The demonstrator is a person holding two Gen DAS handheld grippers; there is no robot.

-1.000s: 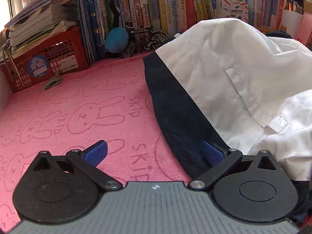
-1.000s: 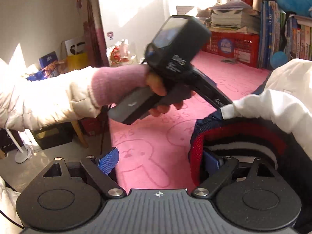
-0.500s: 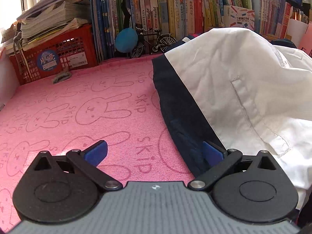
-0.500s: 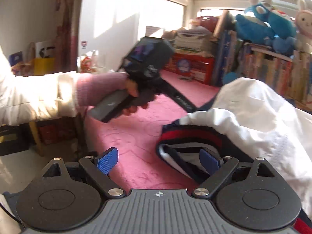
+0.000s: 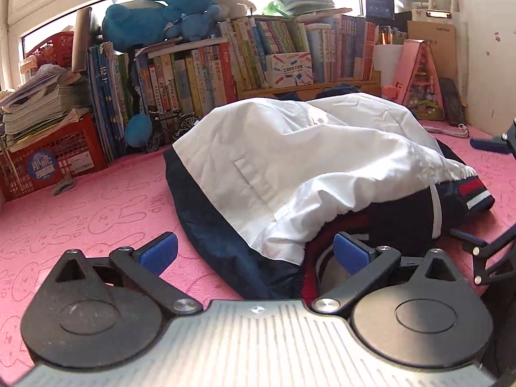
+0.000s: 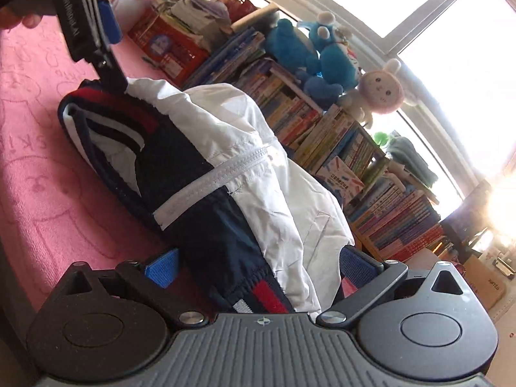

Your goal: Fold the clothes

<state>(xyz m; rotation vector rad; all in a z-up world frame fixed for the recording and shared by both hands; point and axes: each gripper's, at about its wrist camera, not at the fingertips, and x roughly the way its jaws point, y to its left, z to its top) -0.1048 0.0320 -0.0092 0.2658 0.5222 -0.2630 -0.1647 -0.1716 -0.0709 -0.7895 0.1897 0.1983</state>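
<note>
Both claws have swung round to face the jacket from new sides, and the right claw's jaws have just been opening.

The jacket, white over navy with red-striped cuffs, lies heaped on the pink mat covering the bench, in front of the row of books. The right claw stands wide, its blue pads either side of the jacket's striped hem without pressing it; its view is tilted hard over. The left claw is also wide: one pad hangs over bare mat, the other sits at the jacket's near edge by the red and navy ribbing, not gripping it. Behind stand a red crate stacked with papers and plush toys on top of the books.
</note>
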